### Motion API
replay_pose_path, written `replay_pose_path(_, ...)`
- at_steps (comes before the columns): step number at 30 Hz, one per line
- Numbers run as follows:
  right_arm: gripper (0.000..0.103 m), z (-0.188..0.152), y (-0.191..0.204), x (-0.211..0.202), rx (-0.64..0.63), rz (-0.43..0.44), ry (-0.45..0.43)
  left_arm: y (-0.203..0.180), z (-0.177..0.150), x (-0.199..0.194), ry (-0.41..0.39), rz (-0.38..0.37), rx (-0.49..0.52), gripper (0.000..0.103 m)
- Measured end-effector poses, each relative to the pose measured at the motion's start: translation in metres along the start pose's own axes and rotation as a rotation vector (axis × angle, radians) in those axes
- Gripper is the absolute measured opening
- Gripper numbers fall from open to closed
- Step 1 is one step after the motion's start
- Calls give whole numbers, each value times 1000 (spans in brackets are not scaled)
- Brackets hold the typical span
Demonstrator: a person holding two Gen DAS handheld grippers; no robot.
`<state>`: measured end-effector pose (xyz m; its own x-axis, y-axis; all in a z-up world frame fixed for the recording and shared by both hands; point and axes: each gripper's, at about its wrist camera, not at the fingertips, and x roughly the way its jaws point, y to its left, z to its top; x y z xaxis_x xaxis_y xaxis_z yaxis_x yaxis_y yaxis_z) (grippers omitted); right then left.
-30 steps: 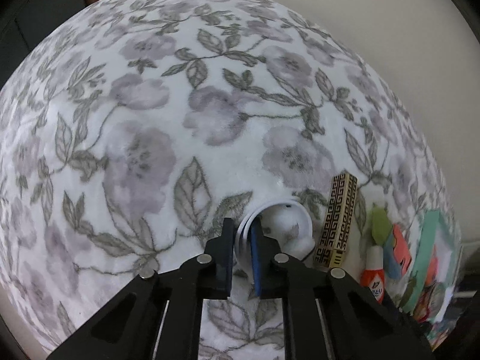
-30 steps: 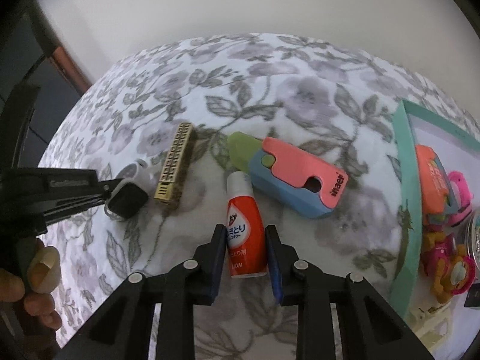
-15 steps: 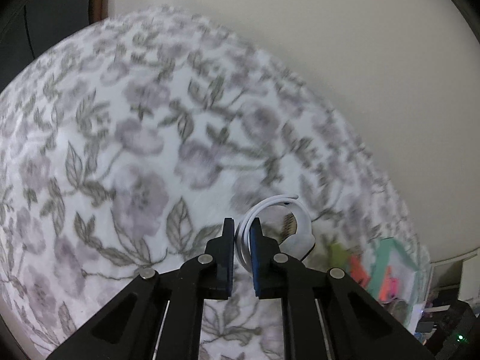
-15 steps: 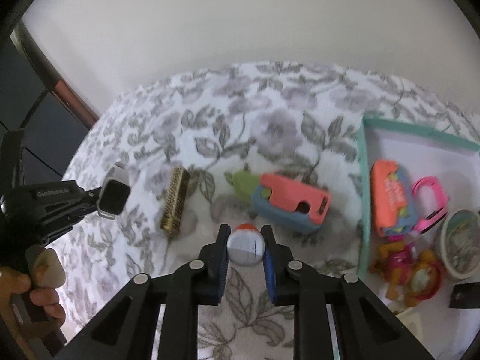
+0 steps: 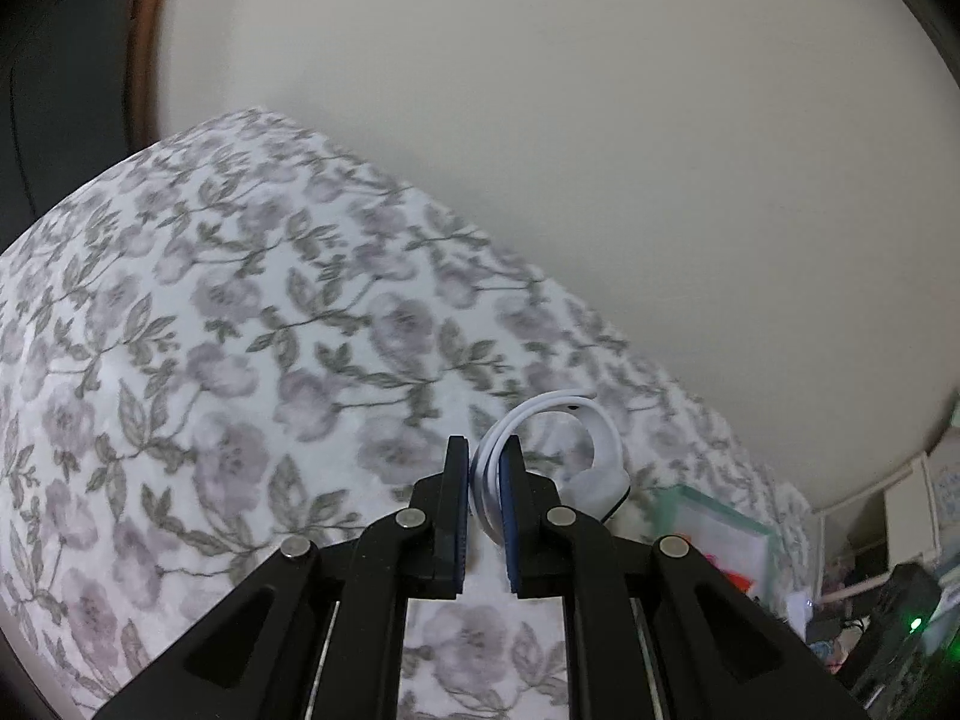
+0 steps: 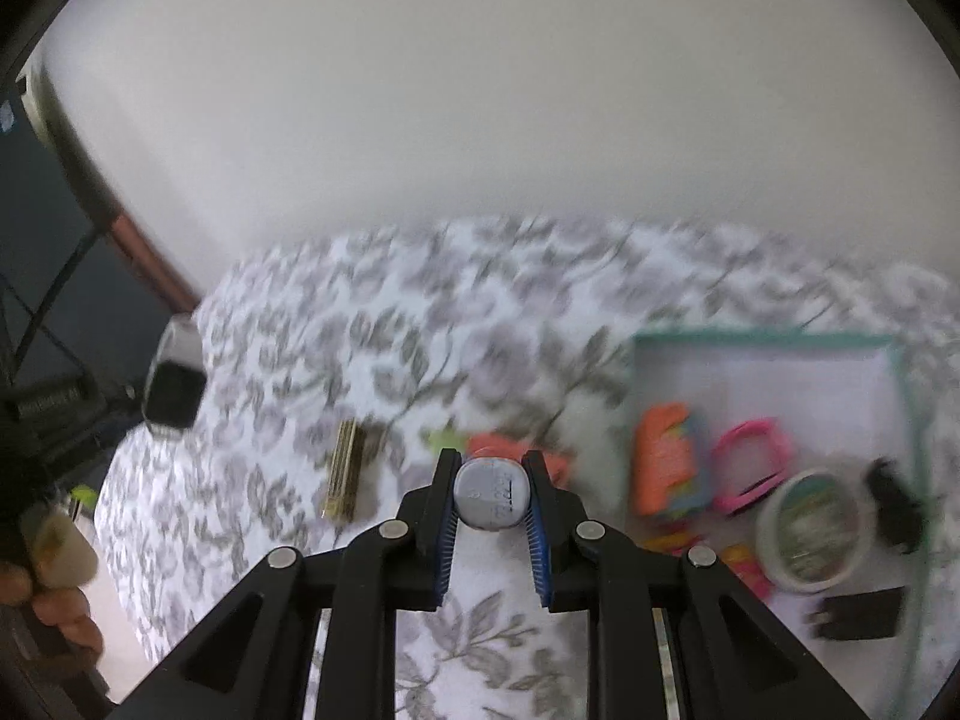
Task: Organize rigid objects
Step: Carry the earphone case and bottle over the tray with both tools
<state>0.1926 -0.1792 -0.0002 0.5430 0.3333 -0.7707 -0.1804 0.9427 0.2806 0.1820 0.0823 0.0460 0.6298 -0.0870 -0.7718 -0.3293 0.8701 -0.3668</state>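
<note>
Between the pads of the left gripper [image 5: 485, 468] sits the white strap of a smartwatch [image 5: 558, 456], clamped and lifted clear of the floral surface [image 5: 198, 360]. Its dark face [image 6: 173, 399] shows far to the left of the right gripper [image 6: 491, 489], which is closed on a glue bottle [image 6: 491, 493] held base-first toward the camera. Below and left of that gripper a gold patterned bar [image 6: 345, 474] lies on the cloth. To its right stands a teal-rimmed tray [image 6: 774, 339] holding a pink ring [image 6: 753, 468], an orange toy [image 6: 663, 459] and a round tin [image 6: 810, 531].
</note>
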Motion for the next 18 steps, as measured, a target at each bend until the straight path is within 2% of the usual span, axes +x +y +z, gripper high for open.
replay_pose_path(5,22,14,-32,-38,50,-63,-76,-34,-9,-4,-4,-65,60,10)
replay_pose_path(9,22,18,-62,-59,78,-149,-112,-64,-20,-7,-9,-91,127,10)
replay_pose_path(18,22,15,-137,-89,199,-285,-99,-136,-61,2,47,-137,306,10)
